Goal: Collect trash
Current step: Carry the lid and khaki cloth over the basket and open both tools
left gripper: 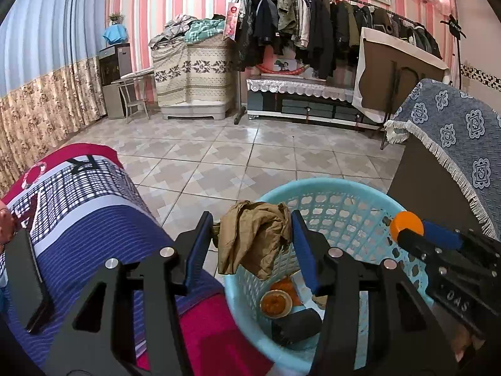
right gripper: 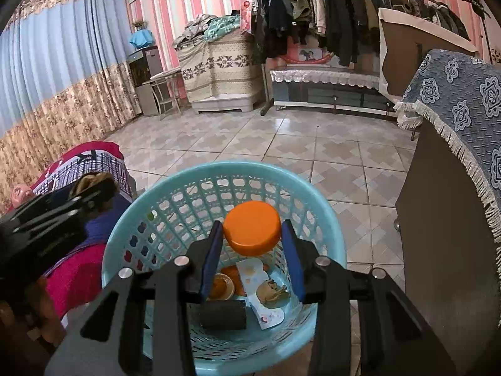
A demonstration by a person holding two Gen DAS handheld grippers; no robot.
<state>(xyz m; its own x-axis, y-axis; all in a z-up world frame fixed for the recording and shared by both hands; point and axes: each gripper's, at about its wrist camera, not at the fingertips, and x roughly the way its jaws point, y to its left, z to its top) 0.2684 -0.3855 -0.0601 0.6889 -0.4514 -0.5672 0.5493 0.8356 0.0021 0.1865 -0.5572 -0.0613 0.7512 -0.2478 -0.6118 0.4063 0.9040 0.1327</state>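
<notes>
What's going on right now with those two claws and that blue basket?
Left gripper holds crumpled brown paper at the basket rim. Right gripper grips orange lid above the basket. Nothing blocking the drop.

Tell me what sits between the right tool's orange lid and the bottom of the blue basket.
Only air. In the right wrist view the orange lid hangs clamped above the blue basket; earlier trash lies on its bottom.
</notes>
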